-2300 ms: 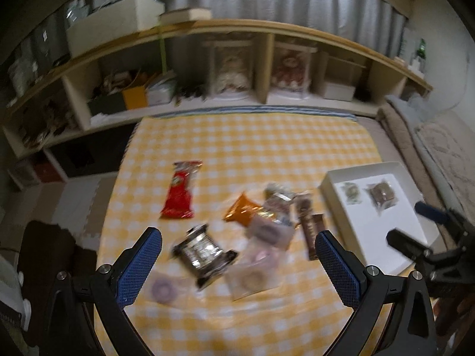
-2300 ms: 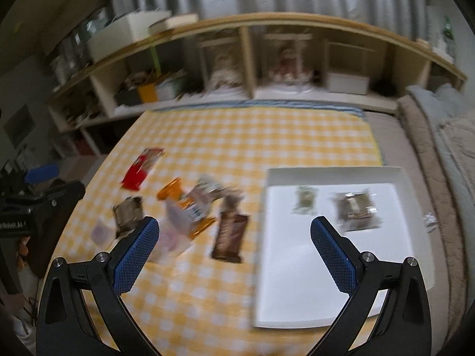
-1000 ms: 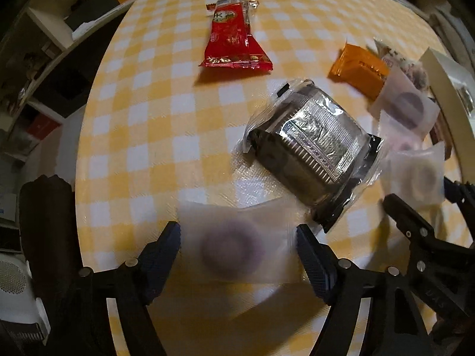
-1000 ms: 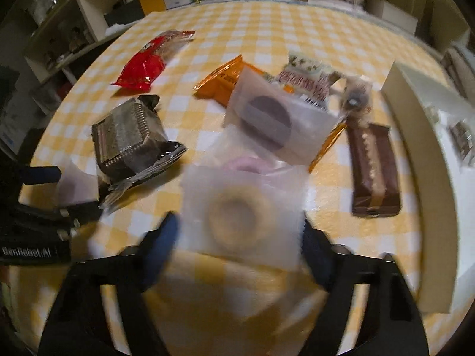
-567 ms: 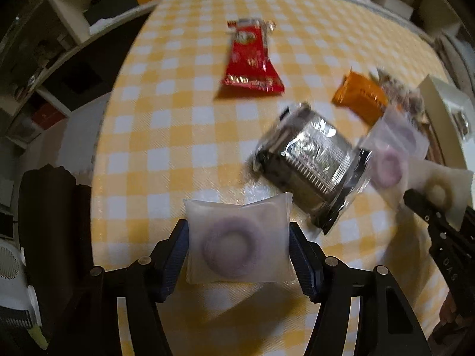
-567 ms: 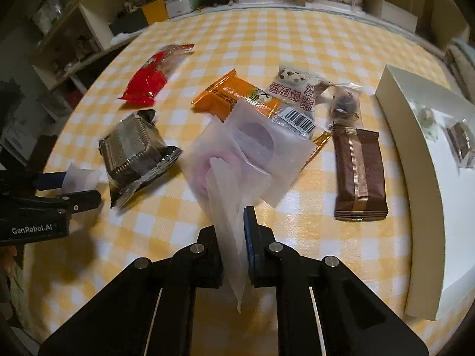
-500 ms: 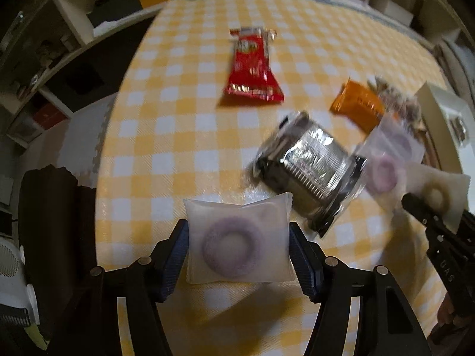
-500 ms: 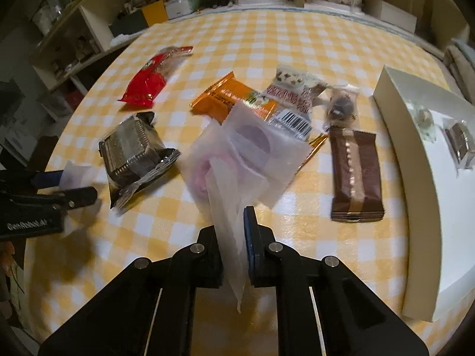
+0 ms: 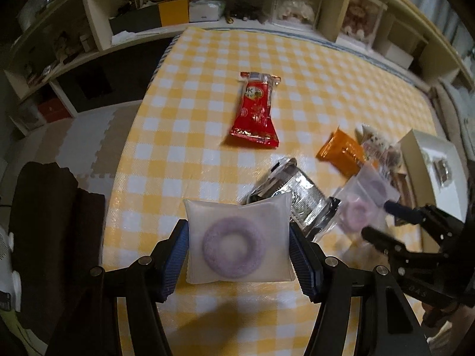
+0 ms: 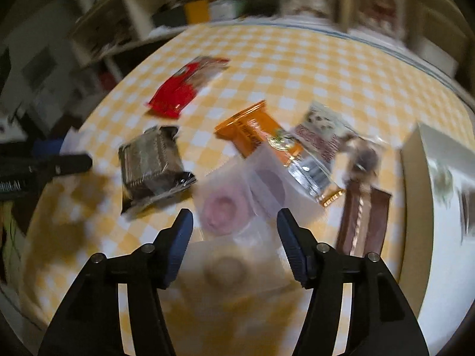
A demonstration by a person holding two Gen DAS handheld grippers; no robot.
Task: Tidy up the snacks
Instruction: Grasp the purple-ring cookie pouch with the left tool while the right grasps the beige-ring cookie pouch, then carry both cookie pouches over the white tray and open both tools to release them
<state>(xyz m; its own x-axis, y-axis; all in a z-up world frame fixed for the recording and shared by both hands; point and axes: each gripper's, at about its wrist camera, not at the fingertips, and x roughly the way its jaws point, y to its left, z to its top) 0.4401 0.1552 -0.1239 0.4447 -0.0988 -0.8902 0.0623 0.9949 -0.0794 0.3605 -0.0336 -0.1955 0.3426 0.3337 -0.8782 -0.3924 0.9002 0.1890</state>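
The left tongs (image 9: pixel 239 244) pinch a purple doughnut packet (image 9: pixel 236 241), while the right tongs (image 10: pixel 234 231), jaws just opening, blur over a pale doughnut packet (image 10: pixel 227 270).

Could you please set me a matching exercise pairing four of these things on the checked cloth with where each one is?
1. purple doughnut packet
2. red packet
3. brown bar
4. white tray

A. beside the tray's wall
B. alone, apart from the pile
C. at the right side of the cloth
D. between the jaws of the left gripper

Pairs: 1-D, 2-B, 3-A, 4-C. Those jaws have just closed on the packet.
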